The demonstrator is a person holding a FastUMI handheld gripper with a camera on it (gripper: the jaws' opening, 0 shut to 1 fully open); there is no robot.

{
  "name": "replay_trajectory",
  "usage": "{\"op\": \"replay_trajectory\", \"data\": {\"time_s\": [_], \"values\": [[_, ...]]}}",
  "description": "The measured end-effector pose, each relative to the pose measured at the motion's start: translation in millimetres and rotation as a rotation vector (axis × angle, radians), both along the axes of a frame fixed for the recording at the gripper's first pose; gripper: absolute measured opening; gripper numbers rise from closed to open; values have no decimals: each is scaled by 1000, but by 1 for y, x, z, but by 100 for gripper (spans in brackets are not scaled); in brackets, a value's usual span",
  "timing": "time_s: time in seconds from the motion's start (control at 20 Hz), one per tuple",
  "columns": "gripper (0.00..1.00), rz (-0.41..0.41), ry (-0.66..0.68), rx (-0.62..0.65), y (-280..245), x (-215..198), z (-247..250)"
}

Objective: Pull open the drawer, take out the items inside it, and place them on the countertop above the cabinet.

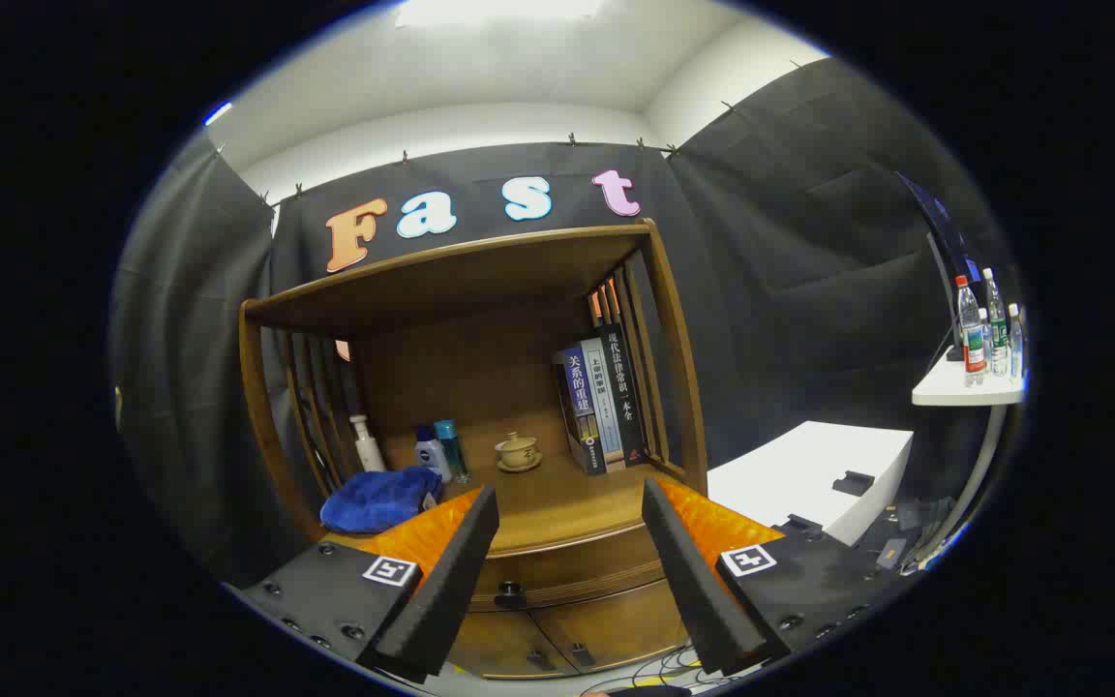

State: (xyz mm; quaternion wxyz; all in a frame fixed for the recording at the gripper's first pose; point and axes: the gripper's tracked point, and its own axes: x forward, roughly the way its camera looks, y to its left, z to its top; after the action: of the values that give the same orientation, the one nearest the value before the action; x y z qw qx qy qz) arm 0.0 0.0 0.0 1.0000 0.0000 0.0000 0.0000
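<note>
Wooden cabinet [480, 319] ahead: closed drawer [567, 571] seen between spread tool [572, 503] fingers.

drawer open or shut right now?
Shut. The drawer front sits flush under the countertop, knob untouched; the open gripper hangs short of it.

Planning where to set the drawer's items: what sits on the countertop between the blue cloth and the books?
In the gripper view, between the blue cloth and the books stand two small bottles and a lidded teacup on a saucer. The gripper is open.
</note>
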Motion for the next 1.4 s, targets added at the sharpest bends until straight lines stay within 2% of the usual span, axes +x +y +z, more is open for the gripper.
{"op": "replay_trajectory", "data": {"time_s": [0.2, 0.7, 0.8, 1.15, 1.4], "values": [[98, 30, 12, 10, 16, 1, -13], [98, 62, -12, -103, 56, 4, -12], [98, 89, -15, -96, 64, 1, -14], [98, 99, 1, -55, 68, 5, -25], [98, 129, 7, -9, 73, 25, -53]]}}
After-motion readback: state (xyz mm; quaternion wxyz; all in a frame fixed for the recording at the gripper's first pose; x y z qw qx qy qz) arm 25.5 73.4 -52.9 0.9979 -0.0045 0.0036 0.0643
